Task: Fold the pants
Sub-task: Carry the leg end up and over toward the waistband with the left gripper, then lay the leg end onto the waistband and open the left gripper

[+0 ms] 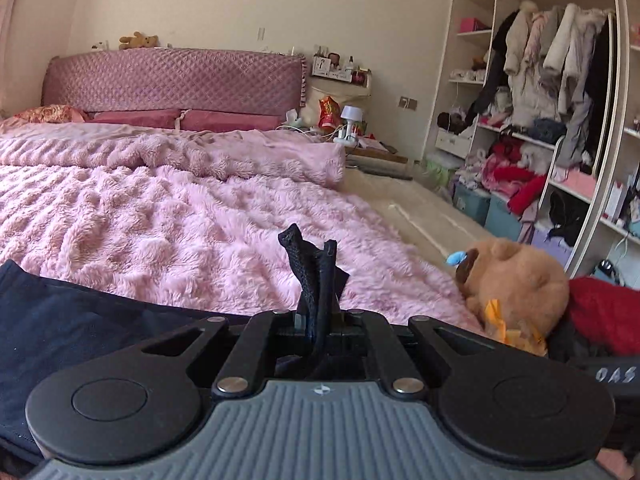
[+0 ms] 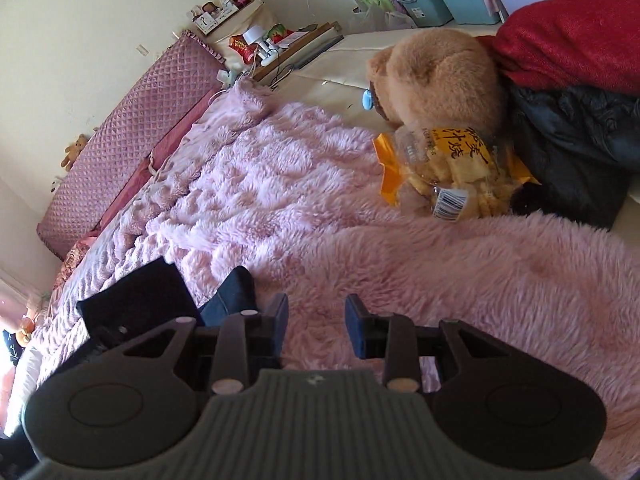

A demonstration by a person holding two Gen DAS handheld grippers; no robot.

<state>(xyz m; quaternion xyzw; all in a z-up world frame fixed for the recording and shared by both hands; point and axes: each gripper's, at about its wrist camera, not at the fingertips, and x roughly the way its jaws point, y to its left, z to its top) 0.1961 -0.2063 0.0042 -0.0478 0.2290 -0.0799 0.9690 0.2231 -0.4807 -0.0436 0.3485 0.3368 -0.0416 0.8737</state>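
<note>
The dark navy pants (image 1: 68, 320) lie on the fluffy pink blanket (image 1: 180, 216) at the lower left of the left wrist view. My left gripper (image 1: 318, 308) is shut on a bunched edge of the pants, and the cloth sticks up between its fingers. In the right wrist view the pants (image 2: 140, 300) show as dark folded cloth to the left of my right gripper (image 2: 316, 324). The right gripper is open and empty, just above the blanket (image 2: 480, 280).
A brown plush bear (image 1: 516, 280) lies on the right side of the bed, with a yellow snack bag (image 2: 452, 168), a red blanket (image 2: 572, 28) and a black jacket (image 2: 576, 148) beside it. The pink headboard (image 1: 172, 80) and an open wardrobe (image 1: 552, 120) stand further off.
</note>
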